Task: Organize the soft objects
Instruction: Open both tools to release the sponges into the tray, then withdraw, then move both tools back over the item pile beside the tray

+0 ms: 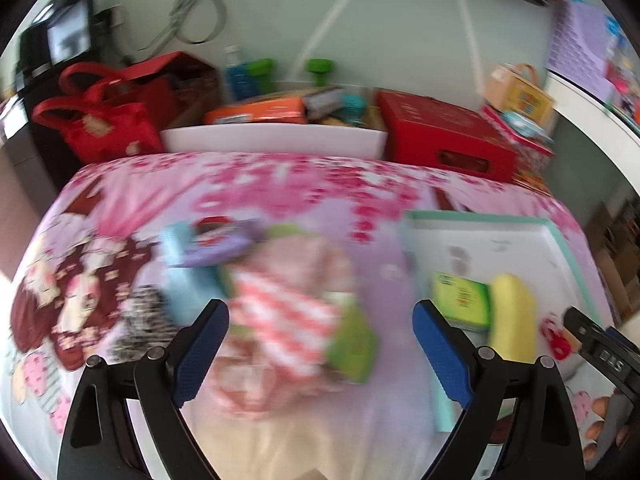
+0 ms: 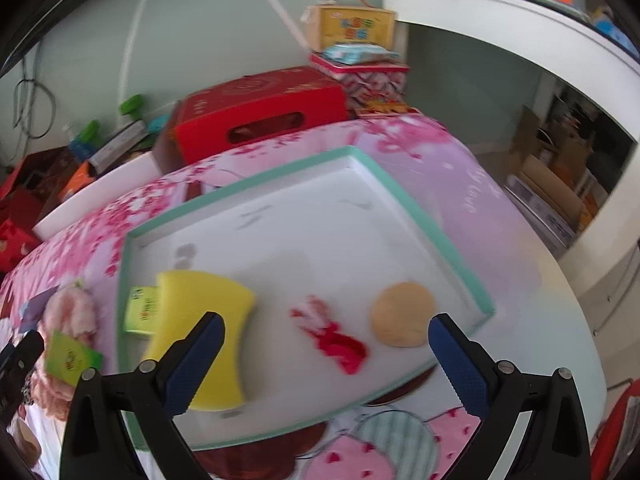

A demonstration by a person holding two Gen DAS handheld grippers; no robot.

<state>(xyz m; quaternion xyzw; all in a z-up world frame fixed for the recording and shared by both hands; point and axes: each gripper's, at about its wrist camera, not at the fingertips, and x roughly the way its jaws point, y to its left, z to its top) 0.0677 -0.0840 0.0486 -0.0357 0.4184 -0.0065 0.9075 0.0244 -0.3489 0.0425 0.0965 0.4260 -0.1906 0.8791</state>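
From the left wrist, the left tongs [image 1: 320, 322] stand wide over a blurred heap of soft items [image 1: 280, 292] on the floral tabletop [image 1: 280, 184], beside the teal-rimmed tray [image 1: 558, 240]. From the right wrist, the right tongs [image 2: 326, 340] gape empty above the tray [image 2: 400, 196], which holds a yellow sponge [image 2: 200, 320], red toy [image 2: 332, 340] and tan bun [image 2: 402, 314]; a red box [image 2: 260, 116] stands behind.

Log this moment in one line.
left gripper: open, over pile | right gripper: open, empty | tray: sponge, green pack, red toy, bun
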